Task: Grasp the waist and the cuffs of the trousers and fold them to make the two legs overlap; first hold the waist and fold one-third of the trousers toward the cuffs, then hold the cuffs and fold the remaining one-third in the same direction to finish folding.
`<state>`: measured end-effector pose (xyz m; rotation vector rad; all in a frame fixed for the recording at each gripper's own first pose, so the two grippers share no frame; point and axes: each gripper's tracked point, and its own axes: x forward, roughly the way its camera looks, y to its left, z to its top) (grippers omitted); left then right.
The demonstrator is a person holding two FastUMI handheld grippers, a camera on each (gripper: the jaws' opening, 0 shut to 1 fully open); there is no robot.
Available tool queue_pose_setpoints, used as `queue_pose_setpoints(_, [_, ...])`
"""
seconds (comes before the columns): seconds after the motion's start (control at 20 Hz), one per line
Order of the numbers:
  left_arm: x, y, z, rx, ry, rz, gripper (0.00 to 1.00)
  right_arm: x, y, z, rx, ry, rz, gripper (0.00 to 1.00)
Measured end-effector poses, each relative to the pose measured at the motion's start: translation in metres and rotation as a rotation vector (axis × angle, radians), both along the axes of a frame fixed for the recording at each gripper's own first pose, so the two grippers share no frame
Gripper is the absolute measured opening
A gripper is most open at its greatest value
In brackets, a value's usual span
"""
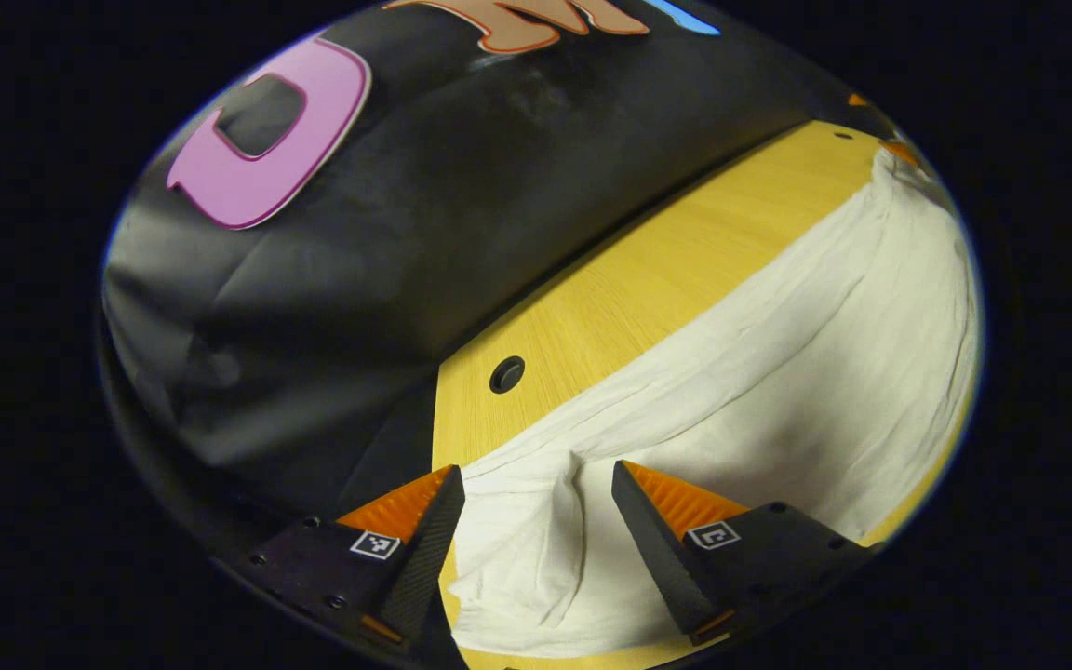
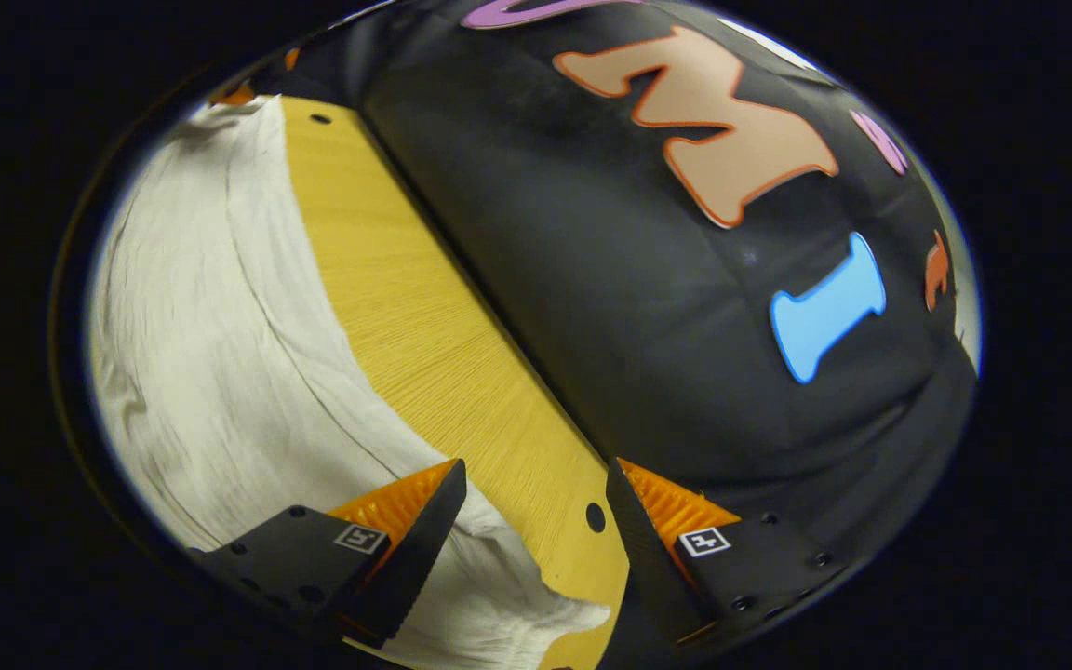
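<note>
White trousers (image 1: 778, 354) lie spread along a yellow wooden table (image 1: 648, 270). In the left gripper view one bunched, creased end of the cloth sits between the fingers of my left gripper (image 1: 536, 484), which stands open just above it. In the right gripper view the same white trousers (image 2: 220, 354) stretch away to the upper left, and their near end (image 2: 517, 605) lies between the spread fingers of my right gripper (image 2: 534, 479), also open. Neither gripper presses on the cloth. Which end is the waist I cannot tell.
The table (image 2: 424, 335) ends at the black cloth wall (image 1: 387, 233) close behind the trousers. A small dark hole (image 1: 507, 373) marks the tabletop near the left gripper, and another hole (image 2: 595, 517) lies near the right one. A bare strip of table runs between cloth and wall.
</note>
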<state>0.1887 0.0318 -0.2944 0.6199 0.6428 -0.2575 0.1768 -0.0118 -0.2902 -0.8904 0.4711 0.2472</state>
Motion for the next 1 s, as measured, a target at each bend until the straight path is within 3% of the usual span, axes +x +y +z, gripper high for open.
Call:
queue_pose_setpoints(0.2, [-0.024, -0.029, 0.042, -0.194, -0.066, 0.067, 0.95, -0.03, -0.03, 0.011, 0.226, 0.021, -0.169, 0.98])
queue_pose_setpoints(0.35, [-0.033, -0.051, 0.079, -0.306, -0.09, 0.053, 0.95, -0.053, -0.057, 0.014, 0.377, 0.043, -0.276, 1.0])
queue_pose_setpoints(0.55, [-0.036, -0.069, 0.118, -0.403, -0.131, 0.024, 0.95, -0.084, -0.101, 0.002, 0.473, 0.092, -0.399, 0.98])
queue_pose_setpoints(0.75, [-0.043, -0.093, 0.139, -0.468, -0.134, 0.017, 0.95, -0.106, -0.133, -0.022, 0.598, 0.156, -0.527, 1.0])
queue_pose_setpoints(1.0, [-0.066, -0.102, 0.146, -0.468, -0.137, 0.038, 0.96, -0.123, -0.151, -0.043, 0.808, 0.218, -0.708, 0.98])
